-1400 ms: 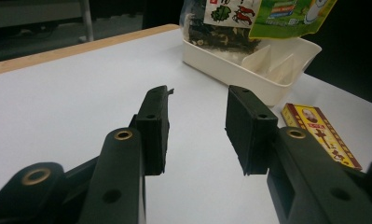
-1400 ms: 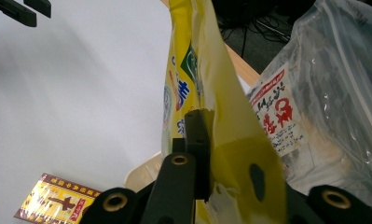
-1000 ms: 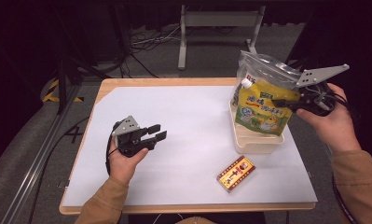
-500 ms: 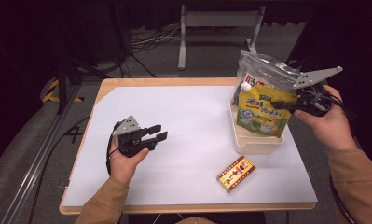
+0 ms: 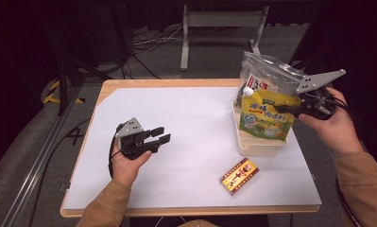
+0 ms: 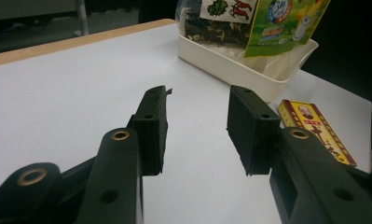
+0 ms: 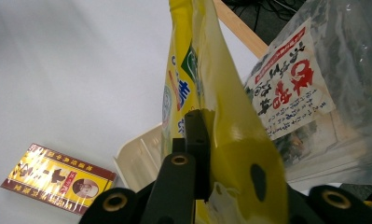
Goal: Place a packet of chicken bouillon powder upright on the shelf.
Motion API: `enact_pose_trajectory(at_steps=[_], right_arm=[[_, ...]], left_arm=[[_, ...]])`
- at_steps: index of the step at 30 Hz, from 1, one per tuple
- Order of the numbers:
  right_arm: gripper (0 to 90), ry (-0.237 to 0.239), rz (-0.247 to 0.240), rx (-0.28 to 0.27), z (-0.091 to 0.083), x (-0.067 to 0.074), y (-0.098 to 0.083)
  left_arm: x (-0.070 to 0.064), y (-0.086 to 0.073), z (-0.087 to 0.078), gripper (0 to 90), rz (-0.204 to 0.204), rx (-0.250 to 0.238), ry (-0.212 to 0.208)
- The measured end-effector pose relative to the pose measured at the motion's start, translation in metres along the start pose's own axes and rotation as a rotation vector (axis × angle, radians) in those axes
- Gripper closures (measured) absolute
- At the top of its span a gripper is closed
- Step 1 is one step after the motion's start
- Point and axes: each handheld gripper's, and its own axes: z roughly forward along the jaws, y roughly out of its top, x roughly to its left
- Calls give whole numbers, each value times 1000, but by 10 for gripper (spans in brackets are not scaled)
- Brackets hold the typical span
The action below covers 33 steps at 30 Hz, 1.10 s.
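A yellow pouch point(image 5: 265, 117) is held upright in a cream tray point(image 5: 259, 146) at the right of the white bench point(image 5: 195, 123), its long axis close to vertical and its white spout at the upper left in the high view. Blue characters and a green emblem are printed on its face, but none can be read with certainty. Its upper edge is pinched by the right tool point(image 5: 290, 106), whose jaws are closed flat on the film. Behind it a clear bag point(image 5: 264, 75) of dark contents is seen, with a white label in red characters. A red and yellow box point(image 5: 239, 176) with a small portrait is laid flat near the tray. The left tool point(image 5: 158, 135) is held partly open over bare bench, with nothing between its jaws.
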Motion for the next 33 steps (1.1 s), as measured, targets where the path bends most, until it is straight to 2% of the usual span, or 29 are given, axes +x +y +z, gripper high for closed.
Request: enact_pose_trajectory(at_steps=[14,20,33], right_arm=[[897,16,10,20,16,-2,-9],[896,28,37,18,27,-4,-18],[880,34,85,4,31,-8,-32]], left_arm=[[0,-1,0,587,-7,4,-3],[0,-1,1,587,-11,4,-4],[-2,-1,4,581,-1,15,-6]])
